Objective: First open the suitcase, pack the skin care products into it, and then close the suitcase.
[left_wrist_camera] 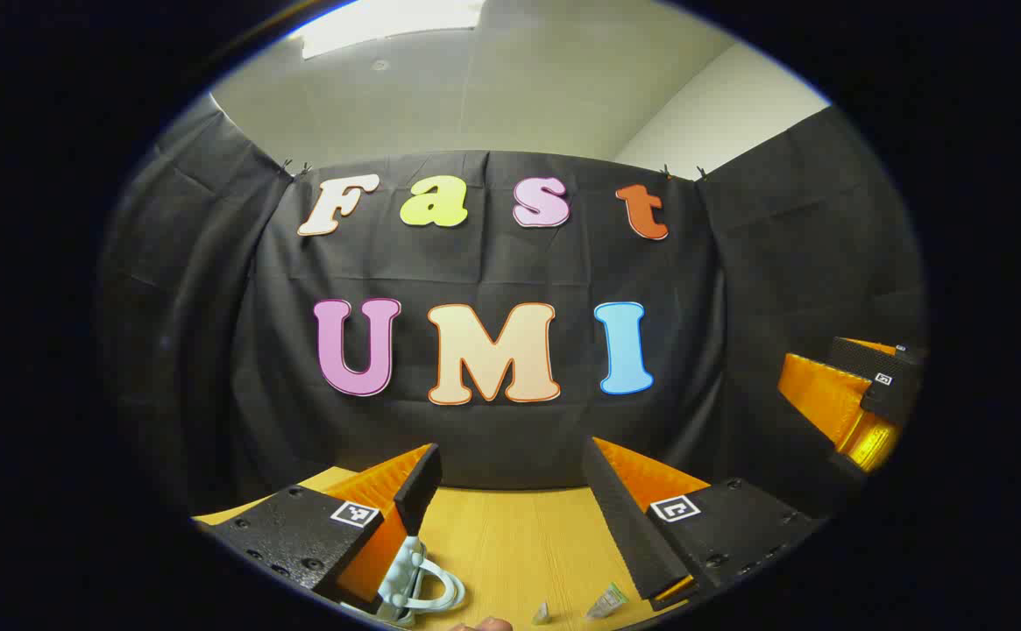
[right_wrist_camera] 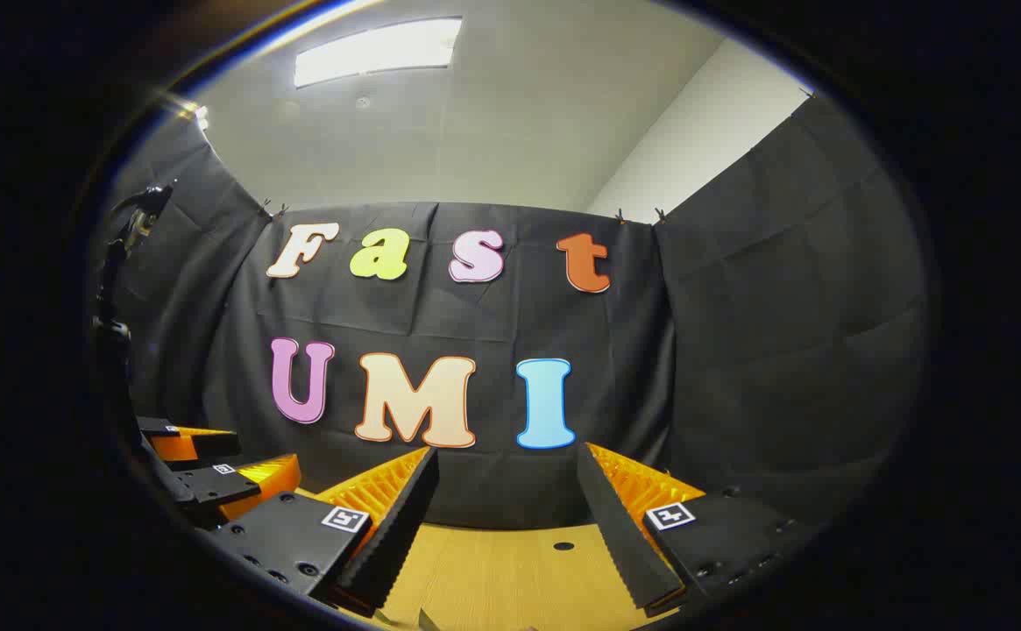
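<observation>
In the left gripper view, a pale mint suitcase with a looped handle lies on the wooden table at the bottom edge, partly hidden behind my left finger. Two small skin care items lie low on the table to its right. My left gripper is open, held above the table with nothing between its fingers. In the right gripper view, my right gripper is also open and holds nothing, over bare wood. The right gripper also shows far right in the left gripper view.
The black cloth wall closes off the back and sides of the table. A small dark hole marks the tabletop. The left gripper shows low left in the right gripper view, beside a dark stand. A fingertip peeks in at the bottom.
</observation>
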`<act>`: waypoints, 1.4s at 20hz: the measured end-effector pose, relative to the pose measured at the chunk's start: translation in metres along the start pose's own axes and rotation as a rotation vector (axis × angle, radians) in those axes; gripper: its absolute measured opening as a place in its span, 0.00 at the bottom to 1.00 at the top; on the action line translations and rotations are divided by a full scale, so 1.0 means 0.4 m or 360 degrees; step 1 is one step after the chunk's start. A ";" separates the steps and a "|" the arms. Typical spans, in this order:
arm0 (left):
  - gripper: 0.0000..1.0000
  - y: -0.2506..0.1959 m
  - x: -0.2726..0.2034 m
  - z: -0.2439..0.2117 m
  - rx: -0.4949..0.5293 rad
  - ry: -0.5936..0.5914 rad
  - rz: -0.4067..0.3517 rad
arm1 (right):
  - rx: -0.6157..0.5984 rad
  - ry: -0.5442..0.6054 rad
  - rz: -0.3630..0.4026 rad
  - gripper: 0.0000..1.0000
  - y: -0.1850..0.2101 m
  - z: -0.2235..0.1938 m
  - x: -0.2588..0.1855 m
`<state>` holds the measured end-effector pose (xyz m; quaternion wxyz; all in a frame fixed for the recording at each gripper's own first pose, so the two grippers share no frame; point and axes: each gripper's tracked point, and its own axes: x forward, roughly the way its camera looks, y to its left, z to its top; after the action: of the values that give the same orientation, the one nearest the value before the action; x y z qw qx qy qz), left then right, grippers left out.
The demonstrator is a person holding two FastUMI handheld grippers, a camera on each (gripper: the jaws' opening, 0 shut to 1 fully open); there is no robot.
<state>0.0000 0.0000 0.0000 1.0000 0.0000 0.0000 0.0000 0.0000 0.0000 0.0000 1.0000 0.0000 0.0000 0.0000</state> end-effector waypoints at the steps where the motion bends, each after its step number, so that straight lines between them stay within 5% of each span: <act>1: 0.96 0.001 0.001 -0.004 -0.0005 -0.0002 0.0025 | 0.0002 0.0002 0.0024 0.98 -0.002 -0.009 0.011; 10: 0.96 0.043 0.018 -0.132 0.0027 0.0180 0.0294 | 0.0070 0.0029 0.0214 0.98 -0.045 -0.107 0.085; 15: 0.96 0.083 0.025 -0.335 0.0125 0.0486 0.0240 | 0.0089 0.0106 0.0131 0.98 -0.069 -0.166 0.110; 21: 0.95 0.139 -0.003 -0.573 -0.0079 0.1021 0.0182 | -0.0002 0.0194 0.0016 0.98 -0.053 -0.221 0.130; 28: 0.98 0.159 -0.004 -0.724 -0.0072 0.1398 0.0079 | -0.0134 0.0329 -0.0103 0.99 -0.047 -0.282 0.131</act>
<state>-0.0017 0.0635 -0.2895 0.9045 -0.0218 0.4252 0.0242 0.0523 -0.0186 -0.1128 0.9933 -0.0421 0.1031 -0.0322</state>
